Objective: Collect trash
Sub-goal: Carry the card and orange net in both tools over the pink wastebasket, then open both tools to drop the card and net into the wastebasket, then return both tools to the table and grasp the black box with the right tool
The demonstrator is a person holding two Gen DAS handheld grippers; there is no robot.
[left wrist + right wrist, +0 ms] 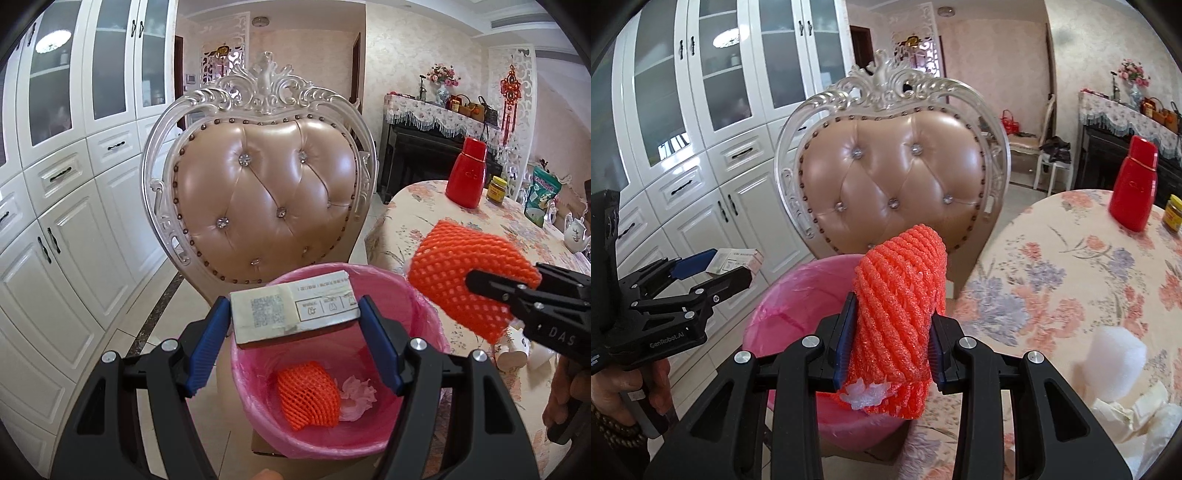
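Observation:
My left gripper [293, 314] is shut on a flattened white carton [291, 308], held above the pink-lined trash bin [424, 314]. Inside the bin lie an orange foam net [308, 395] and a crumpled pink wrapper [356, 397]. My right gripper [892, 347] is shut on another orange foam net [901, 295], which hangs at the table edge just right of the bin [790, 295]. From the left wrist view this net [469, 273] and the right gripper [480, 282] appear at right. From the right wrist view the left gripper [713, 271] and carton [735, 260] appear at left.
A padded chair [266, 192] stands right behind the bin. The round table with a flowered cloth [1071, 280] holds a red bottle [1134, 188], a jar [1172, 214], white foam [1115, 365] and crumpled paper [1145, 410]. White cabinets [55, 221] line the left wall.

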